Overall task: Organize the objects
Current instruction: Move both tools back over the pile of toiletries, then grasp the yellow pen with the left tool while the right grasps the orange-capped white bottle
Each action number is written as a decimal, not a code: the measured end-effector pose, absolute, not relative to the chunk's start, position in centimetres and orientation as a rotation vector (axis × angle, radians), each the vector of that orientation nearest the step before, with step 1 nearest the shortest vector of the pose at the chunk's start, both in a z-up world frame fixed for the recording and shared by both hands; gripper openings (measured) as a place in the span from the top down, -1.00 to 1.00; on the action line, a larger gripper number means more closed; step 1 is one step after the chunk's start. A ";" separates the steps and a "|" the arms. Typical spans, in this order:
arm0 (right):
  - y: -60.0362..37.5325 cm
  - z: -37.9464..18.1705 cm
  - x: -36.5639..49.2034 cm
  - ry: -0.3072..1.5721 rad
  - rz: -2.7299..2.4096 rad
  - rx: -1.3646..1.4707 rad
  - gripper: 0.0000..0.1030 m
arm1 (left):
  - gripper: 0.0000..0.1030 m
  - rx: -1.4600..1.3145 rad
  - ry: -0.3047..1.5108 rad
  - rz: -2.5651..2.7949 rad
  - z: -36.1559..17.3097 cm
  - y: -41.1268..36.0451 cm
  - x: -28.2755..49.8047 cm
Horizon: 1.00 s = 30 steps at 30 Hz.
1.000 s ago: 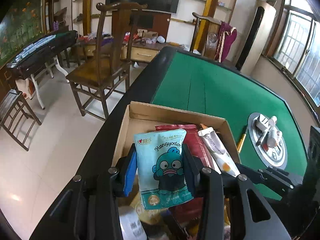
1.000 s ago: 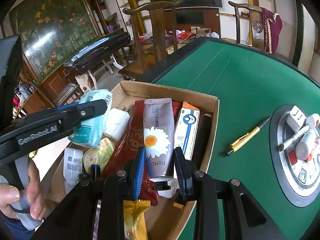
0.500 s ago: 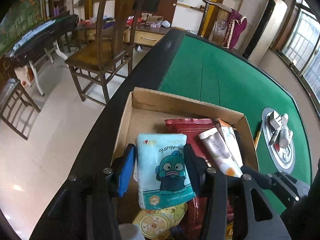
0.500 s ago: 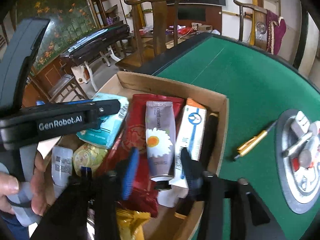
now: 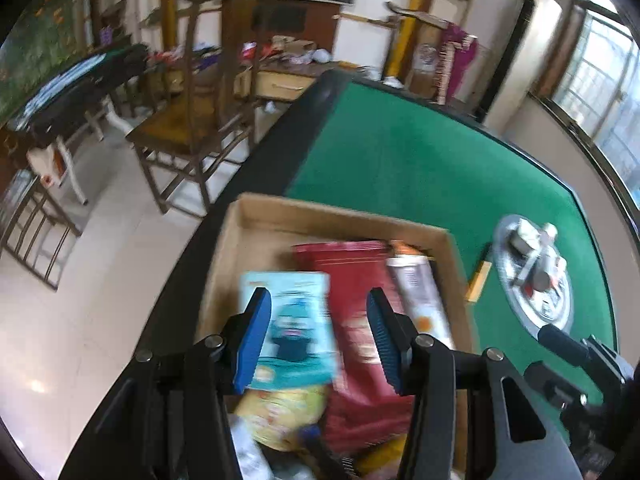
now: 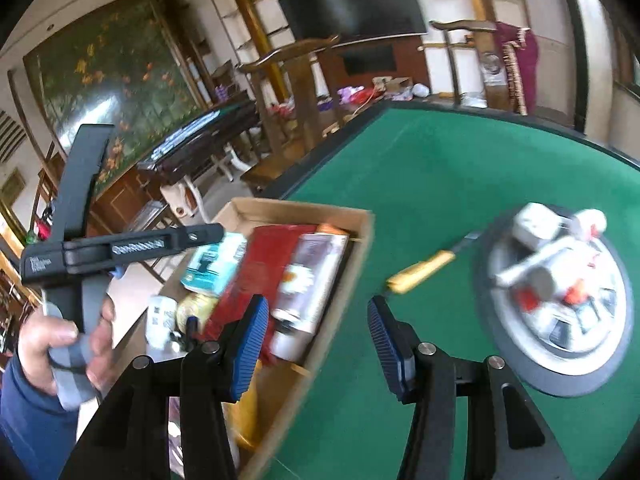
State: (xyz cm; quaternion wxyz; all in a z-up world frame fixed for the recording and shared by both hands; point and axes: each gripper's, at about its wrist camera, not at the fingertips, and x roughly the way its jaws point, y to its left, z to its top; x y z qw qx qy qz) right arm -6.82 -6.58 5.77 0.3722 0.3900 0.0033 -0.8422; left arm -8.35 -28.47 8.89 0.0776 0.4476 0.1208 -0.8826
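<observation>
Cardboard box (image 5: 256, 216) of items sits on green felt table (image 5: 420, 168); both hand-held grippers gape, empty.

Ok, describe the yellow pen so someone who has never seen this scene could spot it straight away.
Start at the green table. The pen lies on the bare felt, between the cardboard box and the round silver tray. It is the only slim yellow stick lying loose on the felt, outside both containers.
</observation>
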 end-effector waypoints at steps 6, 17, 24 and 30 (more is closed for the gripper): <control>3.1 5.7 -7.3 -0.072 -2.263 1.005 -0.10 | 0.06 1.400 0.096 -2.790 10.8 -19.7 -10.3; 11.6 3.1 -8.9 -0.329 -2.244 1.039 -0.10 | 0.32 1.774 -0.135 -2.660 4.6 -10.2 -19.6; 12.3 3.8 -8.9 -0.373 -2.233 1.010 -0.10 | 0.32 1.805 -0.232 -2.539 2.0 -9.2 -22.2; 12.8 3.7 -9.2 -0.391 -2.261 1.016 -0.10 | 0.68 1.855 -0.085 -2.475 1.3 -9.6 -21.7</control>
